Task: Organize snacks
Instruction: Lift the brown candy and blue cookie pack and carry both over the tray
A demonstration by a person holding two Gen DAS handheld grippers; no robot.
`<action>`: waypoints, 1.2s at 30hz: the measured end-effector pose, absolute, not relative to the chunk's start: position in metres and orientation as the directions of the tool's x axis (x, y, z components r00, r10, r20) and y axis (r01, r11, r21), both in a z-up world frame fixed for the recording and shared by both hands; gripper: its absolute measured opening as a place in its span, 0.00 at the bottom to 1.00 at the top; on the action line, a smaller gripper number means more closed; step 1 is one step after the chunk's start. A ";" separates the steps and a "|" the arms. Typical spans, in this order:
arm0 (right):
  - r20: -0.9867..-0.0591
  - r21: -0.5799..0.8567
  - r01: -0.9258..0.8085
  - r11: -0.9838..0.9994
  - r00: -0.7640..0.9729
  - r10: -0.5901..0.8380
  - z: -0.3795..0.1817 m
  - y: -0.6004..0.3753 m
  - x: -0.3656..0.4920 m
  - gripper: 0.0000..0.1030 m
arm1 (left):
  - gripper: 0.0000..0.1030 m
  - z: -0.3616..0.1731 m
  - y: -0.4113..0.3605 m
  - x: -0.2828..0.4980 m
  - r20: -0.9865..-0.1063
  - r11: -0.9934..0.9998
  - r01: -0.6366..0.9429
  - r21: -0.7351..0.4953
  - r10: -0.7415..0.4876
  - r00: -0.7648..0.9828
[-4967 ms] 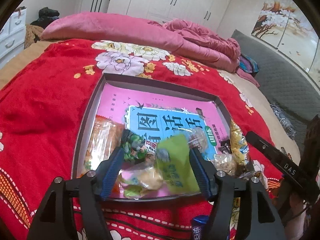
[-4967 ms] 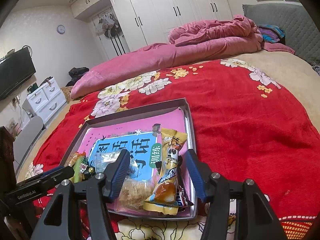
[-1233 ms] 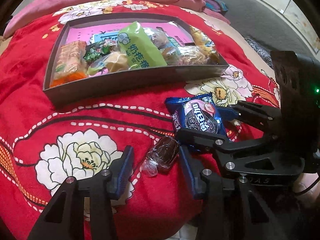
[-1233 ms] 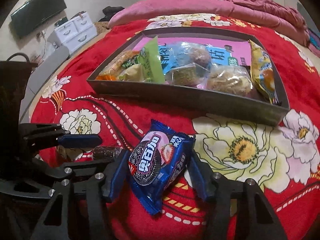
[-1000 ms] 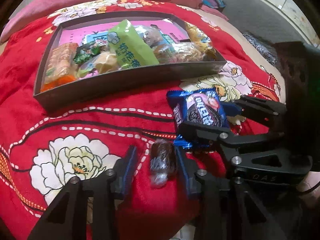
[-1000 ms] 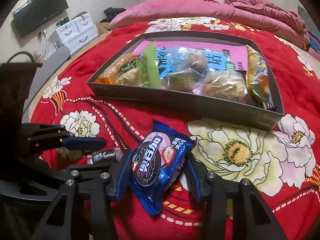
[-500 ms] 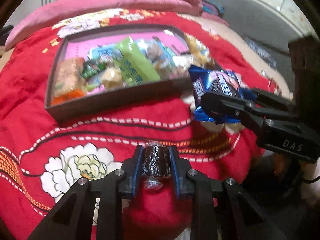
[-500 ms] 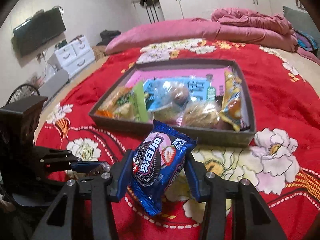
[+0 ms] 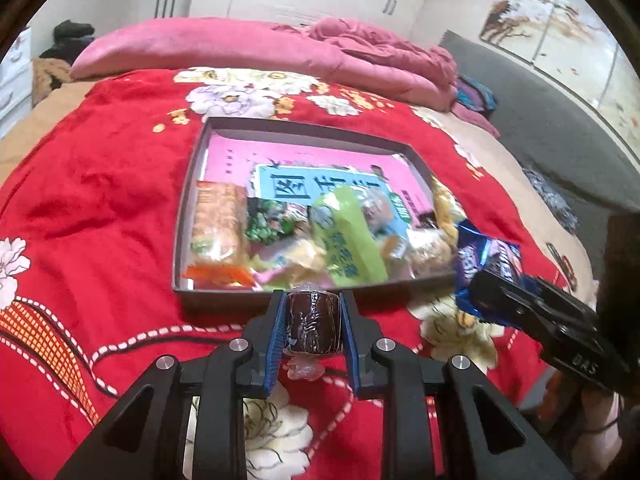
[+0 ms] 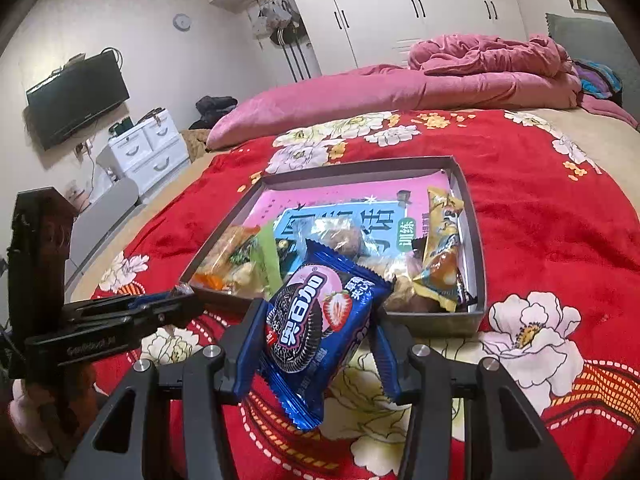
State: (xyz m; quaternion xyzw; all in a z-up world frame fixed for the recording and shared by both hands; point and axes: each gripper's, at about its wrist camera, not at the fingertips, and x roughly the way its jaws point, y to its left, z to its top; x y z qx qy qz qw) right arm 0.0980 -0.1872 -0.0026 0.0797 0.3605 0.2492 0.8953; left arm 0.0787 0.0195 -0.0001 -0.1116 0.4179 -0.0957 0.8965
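Carry step: left hand-held gripper (image 9: 311, 326) clamped on dark wrapped snack (image 9: 312, 322), right hand-held gripper (image 10: 316, 332) clamped on blue cookie pack (image 10: 316, 328). Next, by judgement: over box (image 9: 188, 200) at frame centre, release into free pink area.

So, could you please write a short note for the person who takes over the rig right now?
Left gripper: shut on a dark wrapped cake, held above the blanket, just before the tray's near wall.
Right gripper: shut on a blue cookie pack, also held near the tray.
Done: several snacks already lie in the near half of the tray, on a pink book.
Left: put both held snacks into the tray. The far half looks free. I see no other loose snacks on the blanket.
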 end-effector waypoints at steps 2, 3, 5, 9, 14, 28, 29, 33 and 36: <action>-0.604 0.323 -0.387 0.863 0.618 0.503 -0.003 -0.188 0.100 0.48 | 0.26 0.000 0.022 0.081 -0.726 0.957 0.067 -0.282 -0.259 0.637; -0.603 0.322 -0.385 0.865 0.621 0.501 -0.002 -0.188 0.102 0.48 | 0.26 0.000 0.024 0.083 -0.724 0.958 0.064 -0.280 -0.254 0.641; -0.600 0.324 -0.383 0.865 0.624 0.501 -0.002 -0.188 0.103 0.48 | 0.26 0.002 0.023 0.086 -0.718 0.961 0.062 -0.269 -0.244 0.652; -0.593 0.327 -0.373 0.868 0.634 0.496 -0.001 -0.190 0.108 0.48 | 0.26 0.002 0.022 0.092 -0.716 0.965 0.060 -0.257 -0.232 0.658; -0.595 0.333 -0.361 0.871 0.636 0.491 -0.003 -0.190 0.114 0.48 | 0.26 0.001 0.024 0.099 -0.712 0.964 0.055 -0.258 -0.229 0.664; -0.601 0.345 -0.320 0.882 0.646 0.470 -0.008 -0.190 0.135 0.48 | 0.26 -0.010 0.027 0.124 -0.728 0.966 0.021 -0.256 -0.207 0.654; -0.601 0.346 -0.314 0.884 0.649 0.466 -0.008 -0.191 0.137 0.48 | 0.26 -0.011 0.027 0.126 -0.730 0.967 0.019 -0.255 -0.205 0.651; -0.602 0.346 -0.303 0.888 0.654 0.458 -0.010 -0.191 0.143 0.48 | 0.26 -0.015 0.026 0.131 -0.738 0.968 0.014 -0.249 -0.199 0.644; -0.605 0.342 -0.299 0.891 0.655 0.453 -0.011 -0.190 0.147 0.48 | 0.26 -0.017 0.025 0.133 -0.742 0.968 0.016 -0.249 -0.201 0.640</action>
